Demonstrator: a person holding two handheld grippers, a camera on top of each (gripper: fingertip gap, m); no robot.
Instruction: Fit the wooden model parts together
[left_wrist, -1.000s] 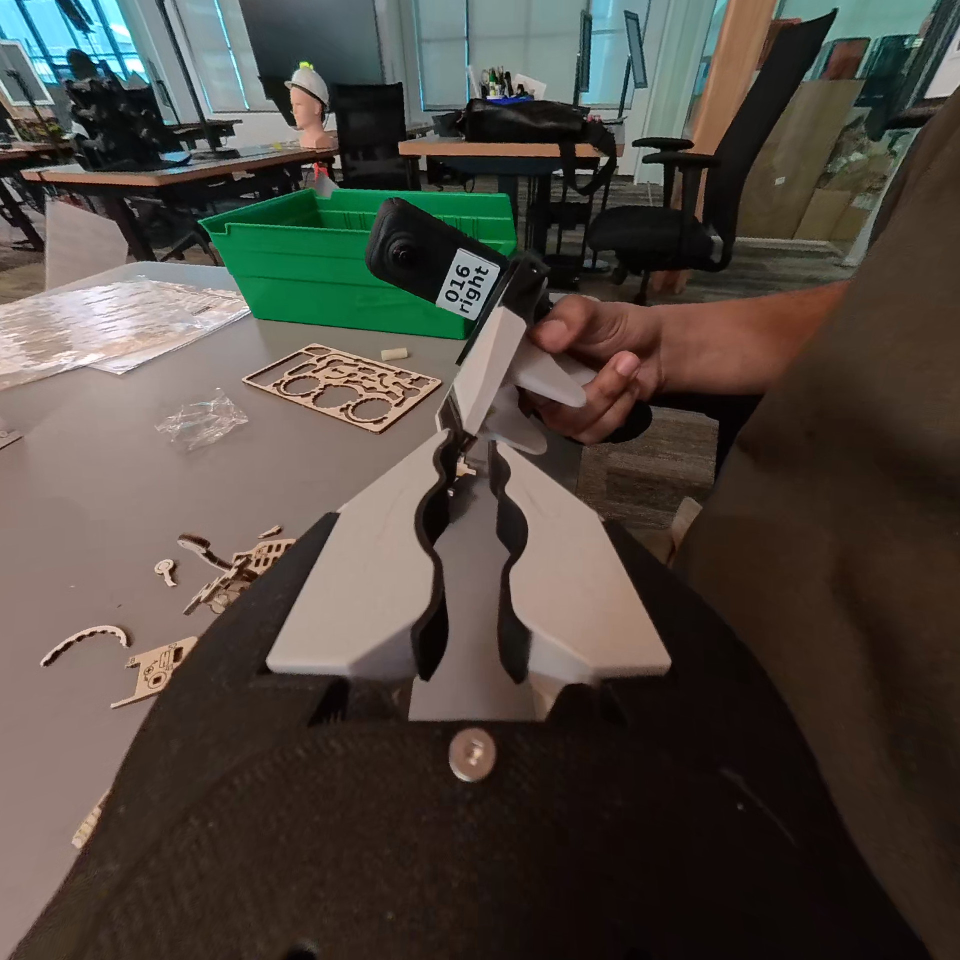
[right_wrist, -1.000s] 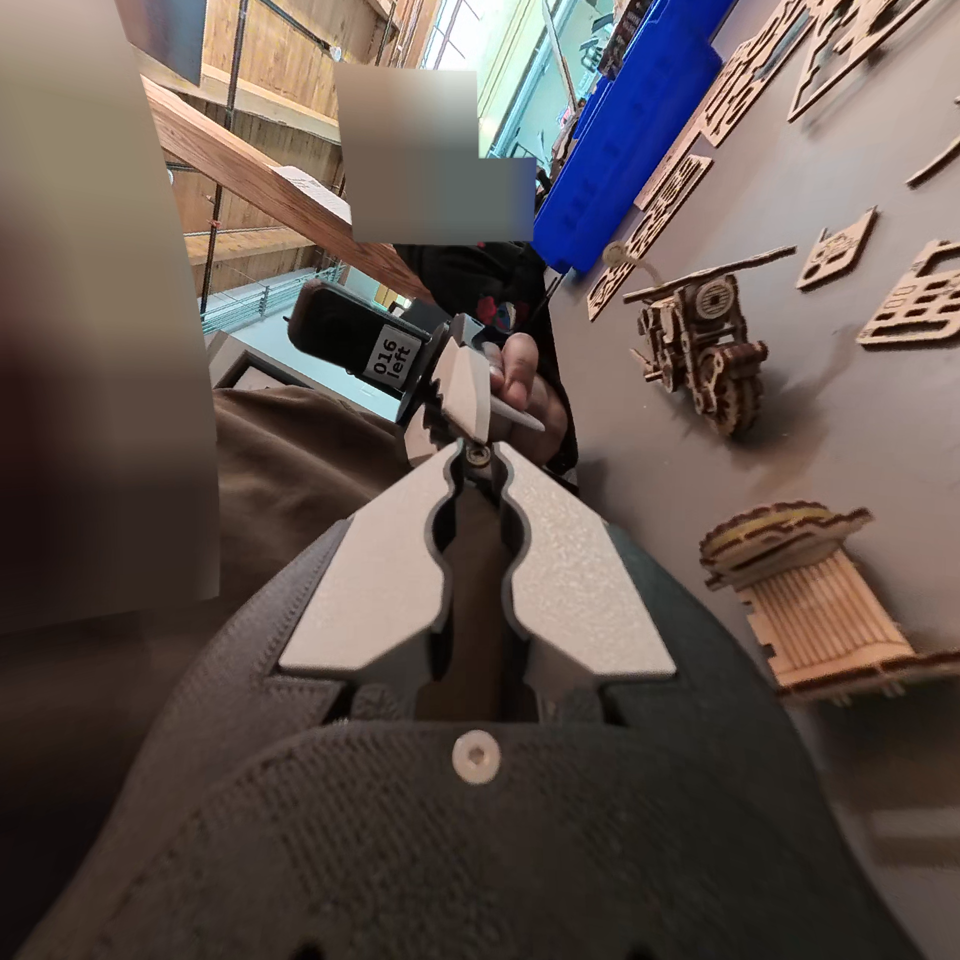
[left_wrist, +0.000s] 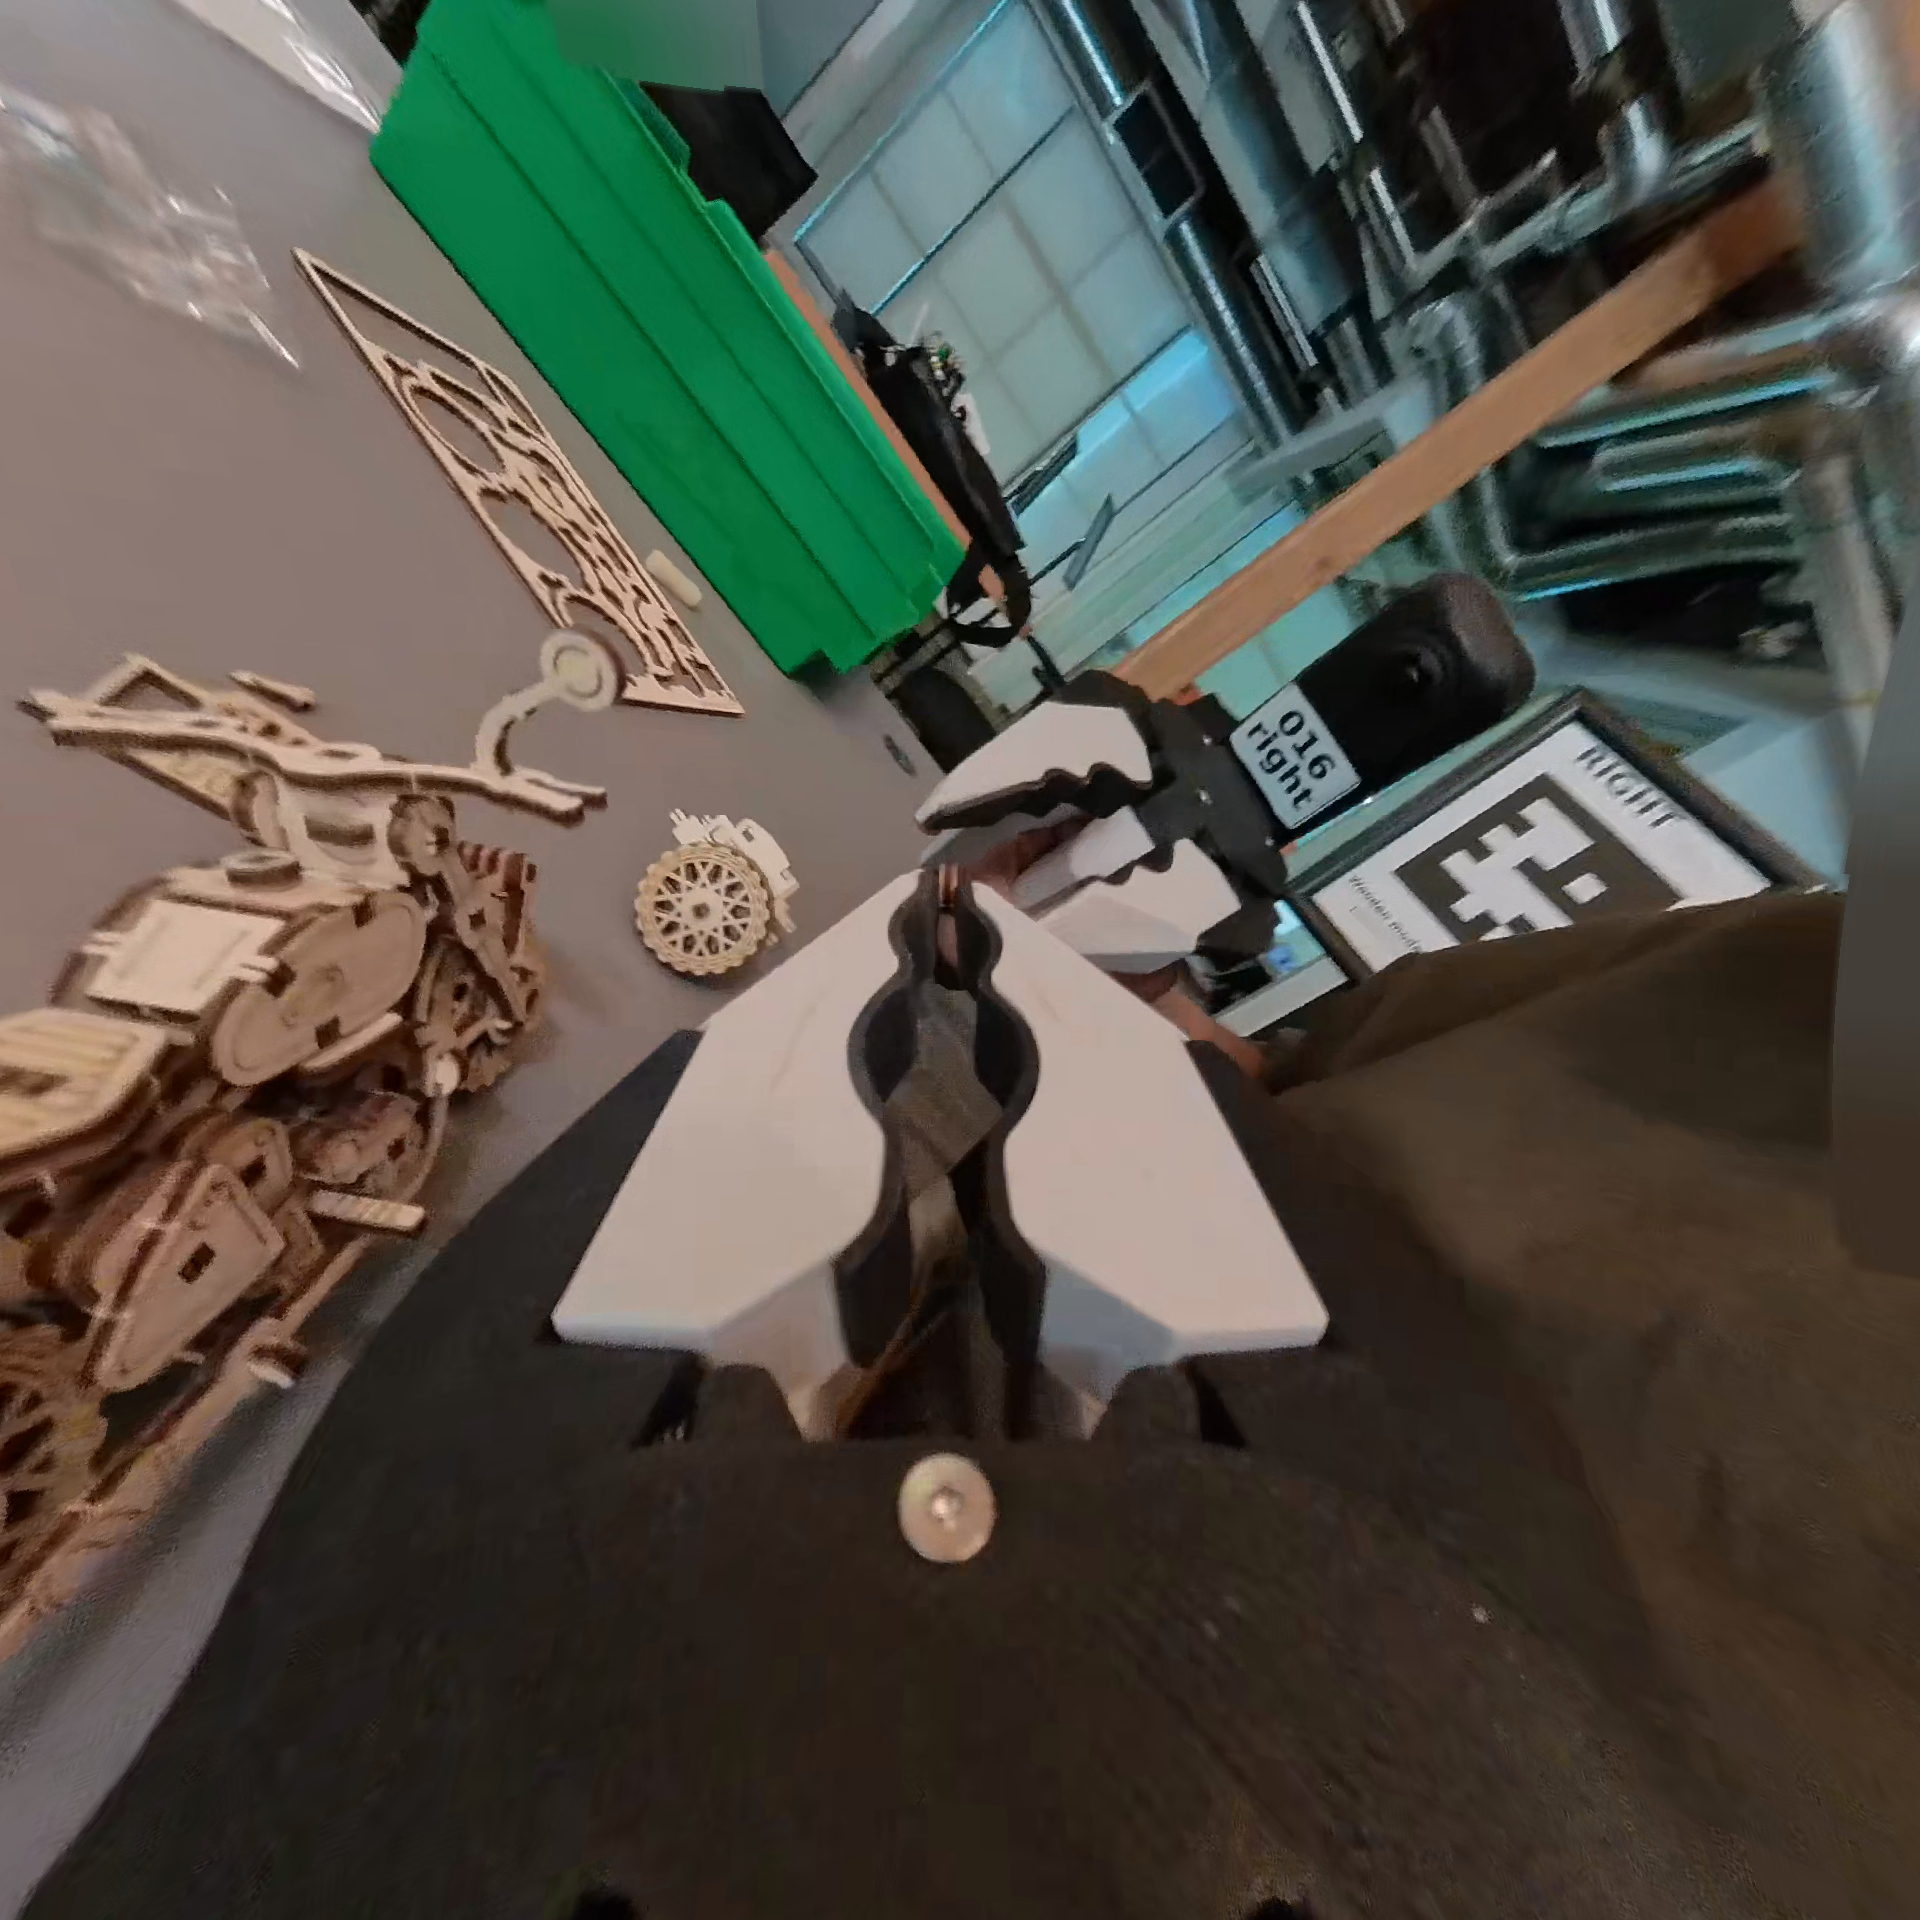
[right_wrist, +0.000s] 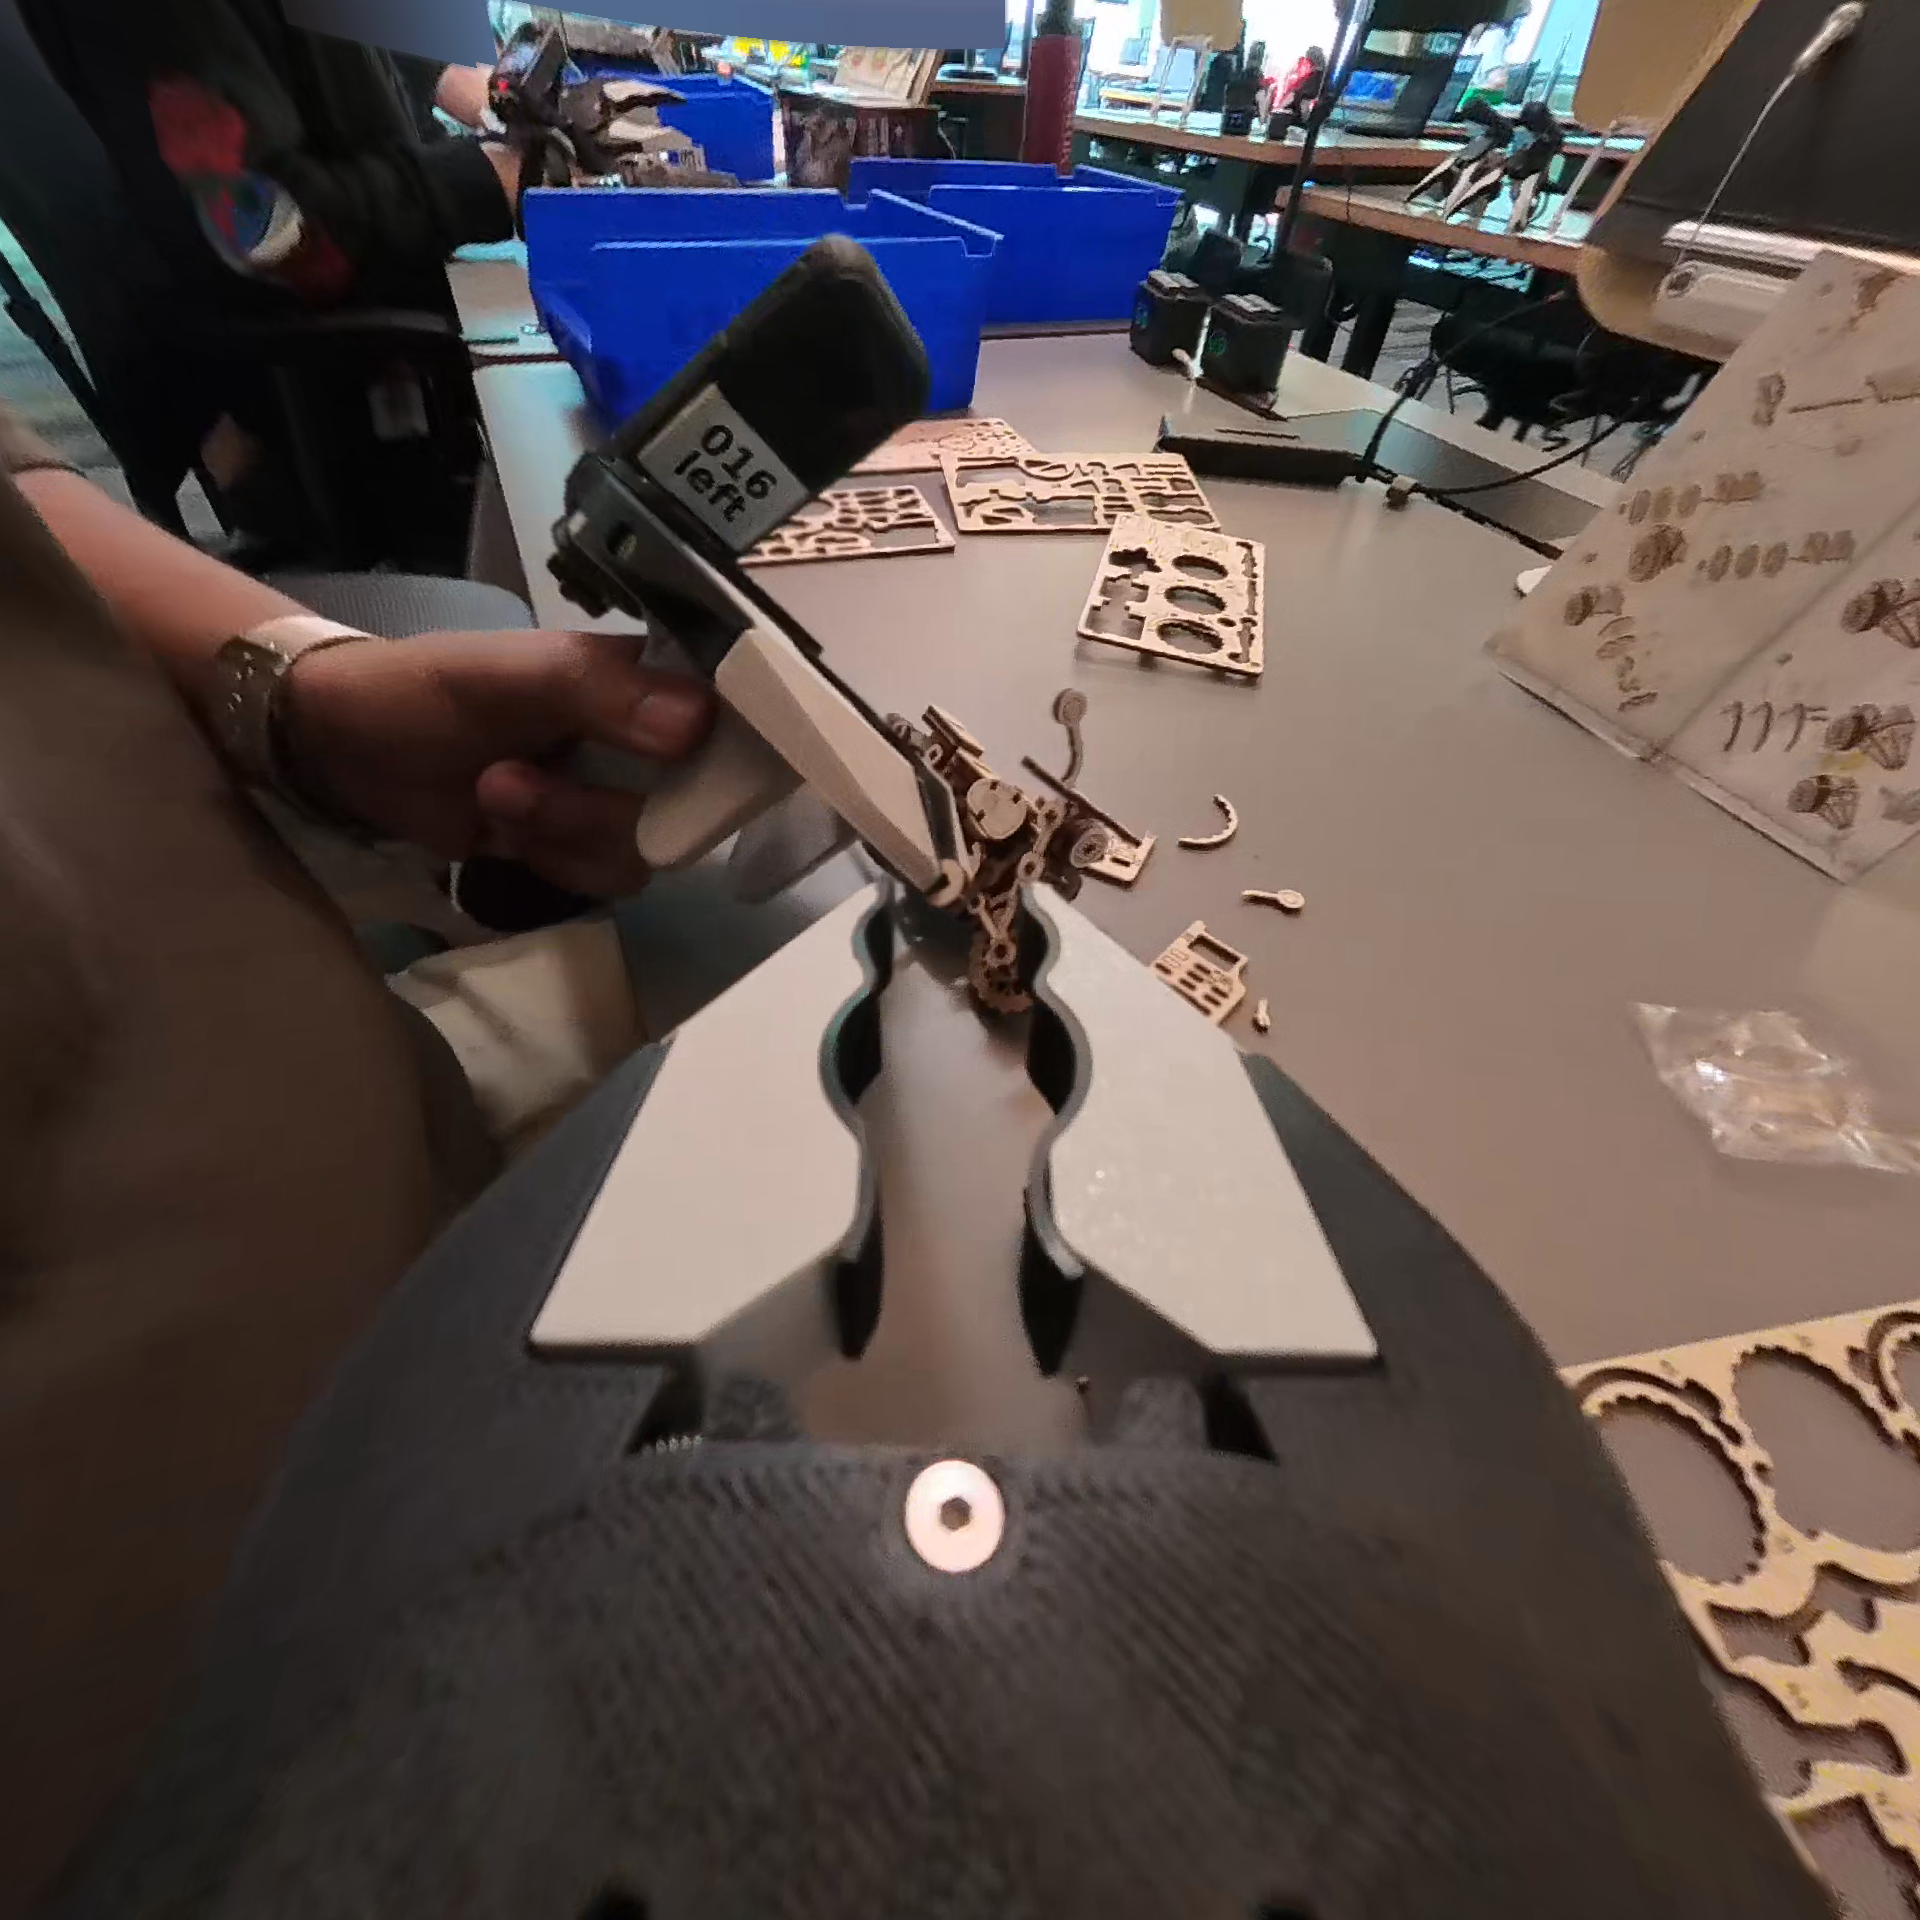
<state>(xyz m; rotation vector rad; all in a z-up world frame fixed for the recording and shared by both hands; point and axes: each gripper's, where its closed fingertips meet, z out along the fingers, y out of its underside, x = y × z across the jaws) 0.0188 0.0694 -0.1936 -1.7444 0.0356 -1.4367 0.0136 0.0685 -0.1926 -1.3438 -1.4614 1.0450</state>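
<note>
L grip (right_wrist: 940, 883): clamped on wooden subassy (right_wrist: 1003, 831) | R grip (right_wrist: 961, 935): fingers apart, near | subassy: light, fragile; hold at frame, not gears

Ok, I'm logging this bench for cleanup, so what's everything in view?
table: one, grey
green bin: one, green, far edge
blue bins: two, blue, far end
cut-out sheets: at least five, pale wood, flat on table
built model: one, wood, on table
spoked wheel: one, wood, near built model
loose parts: several, wood, scattered mid-table
plastic bag: one, clear, on table
instruction sheet: one, pale, propped
small assembly: one, wood, held off table
left gripper: white, shut on small assembly
right gripper: white, open, beside it
</note>
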